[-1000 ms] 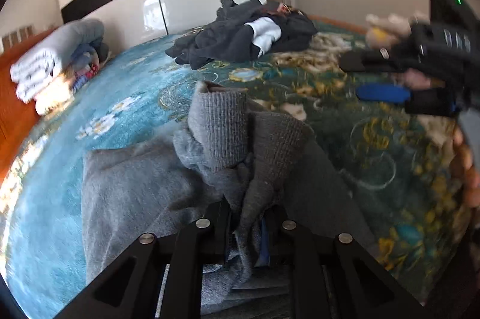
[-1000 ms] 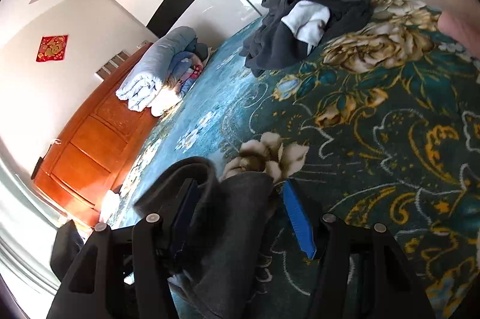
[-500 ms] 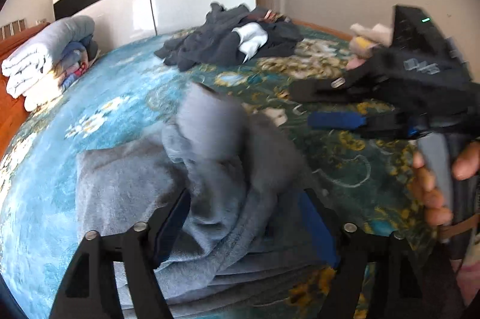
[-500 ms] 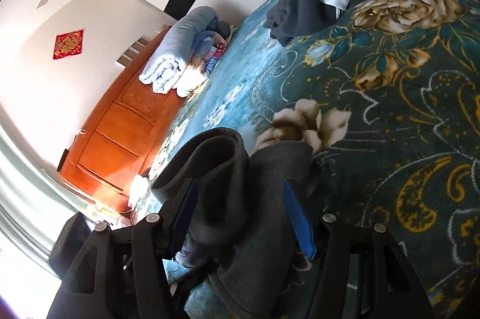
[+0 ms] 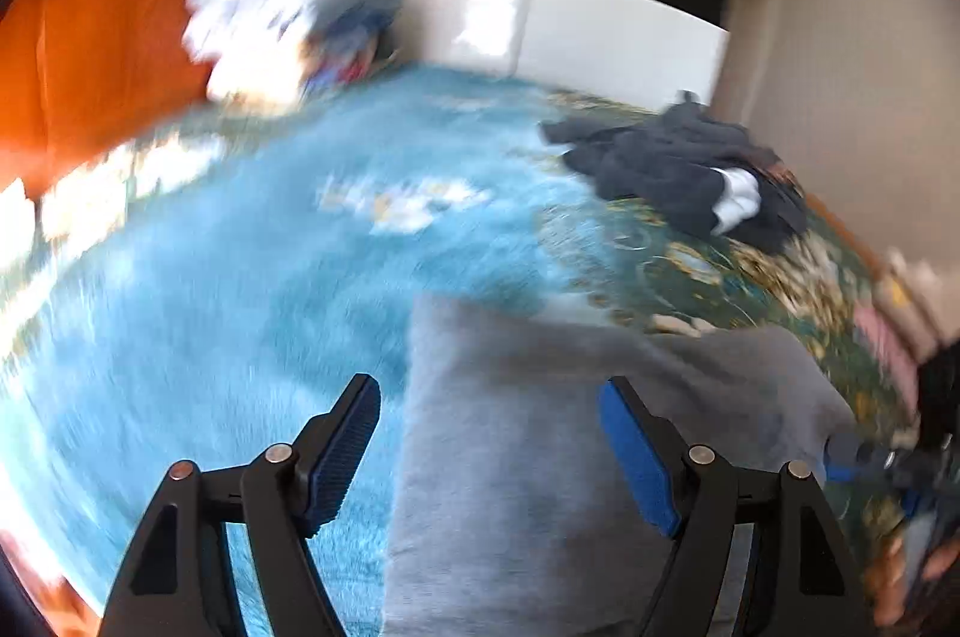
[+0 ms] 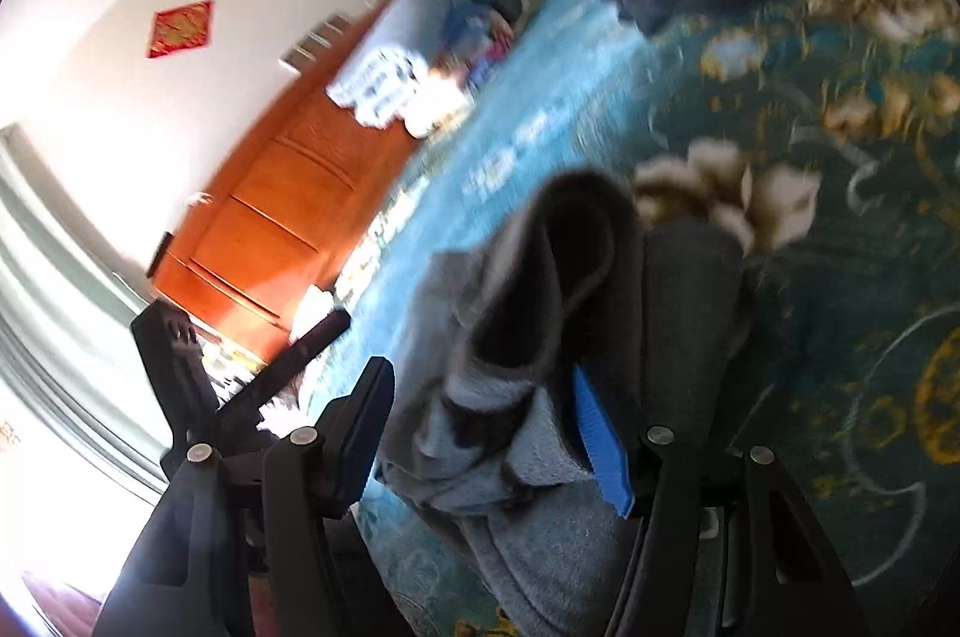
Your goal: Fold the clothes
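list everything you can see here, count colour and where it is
grey garment: 1, grey, on the bedspread right ahead of both tools
dark clothes pile: 1 heap, charcoal with a white piece, far side of the bed
bedspread: 1, blue and dark green floral, covers the bed
folded bedding: 1 stack, pale blue and white, by the headboard
headboard: 1, orange wood, bed end
wall ornament: 1, red, on the white wall
left tool: 1, black with blue pads, open above the garment
right tool: 1, black with blue pads, bunched grey cloth between its pads
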The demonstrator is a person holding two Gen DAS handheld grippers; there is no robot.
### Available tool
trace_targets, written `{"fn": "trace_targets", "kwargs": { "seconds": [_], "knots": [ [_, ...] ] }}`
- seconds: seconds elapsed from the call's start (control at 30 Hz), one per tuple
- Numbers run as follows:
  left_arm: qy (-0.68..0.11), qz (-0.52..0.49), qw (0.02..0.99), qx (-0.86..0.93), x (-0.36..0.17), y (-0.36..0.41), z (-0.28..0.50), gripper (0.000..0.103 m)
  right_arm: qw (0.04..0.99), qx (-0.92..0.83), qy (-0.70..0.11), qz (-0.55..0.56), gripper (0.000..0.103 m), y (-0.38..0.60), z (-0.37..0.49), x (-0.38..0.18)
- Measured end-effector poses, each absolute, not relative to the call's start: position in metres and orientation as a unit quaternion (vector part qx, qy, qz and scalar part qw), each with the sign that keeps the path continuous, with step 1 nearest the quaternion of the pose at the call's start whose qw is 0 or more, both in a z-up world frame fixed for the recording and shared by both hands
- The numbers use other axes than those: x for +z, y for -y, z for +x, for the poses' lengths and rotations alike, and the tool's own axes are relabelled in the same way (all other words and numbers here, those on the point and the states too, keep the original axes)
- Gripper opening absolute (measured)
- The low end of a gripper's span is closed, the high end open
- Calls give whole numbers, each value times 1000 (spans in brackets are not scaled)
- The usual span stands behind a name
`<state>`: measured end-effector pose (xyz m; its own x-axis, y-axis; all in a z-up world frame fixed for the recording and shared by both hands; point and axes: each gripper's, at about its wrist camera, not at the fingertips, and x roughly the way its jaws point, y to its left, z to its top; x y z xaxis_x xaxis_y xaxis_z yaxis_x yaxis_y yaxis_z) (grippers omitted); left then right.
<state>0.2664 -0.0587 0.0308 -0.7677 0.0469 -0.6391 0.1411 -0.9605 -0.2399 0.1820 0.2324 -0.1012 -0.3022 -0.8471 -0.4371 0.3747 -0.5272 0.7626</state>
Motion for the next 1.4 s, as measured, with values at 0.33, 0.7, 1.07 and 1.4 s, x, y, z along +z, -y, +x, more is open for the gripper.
{"fn": "trace_targets", "kwargs": {
  "seconds": [0.33,0.7,1.07,1.4],
  "knots": [
    [-277,353,-34,-893,-5,97,272,79,397,-752,320,417,20,-232,187,-96],
    [-299,375,-43,-877,-17,104,265,79,357,-759,260,478,25,-248,210,-112],
    [-299,396,-51,-867,-28,102,259,79,322,-782,294,446,63,-277,205,-111],
    [-347,417,-87,-835,-47,109,249,80,334,-725,374,472,63,-279,183,-139]
  ]
}}
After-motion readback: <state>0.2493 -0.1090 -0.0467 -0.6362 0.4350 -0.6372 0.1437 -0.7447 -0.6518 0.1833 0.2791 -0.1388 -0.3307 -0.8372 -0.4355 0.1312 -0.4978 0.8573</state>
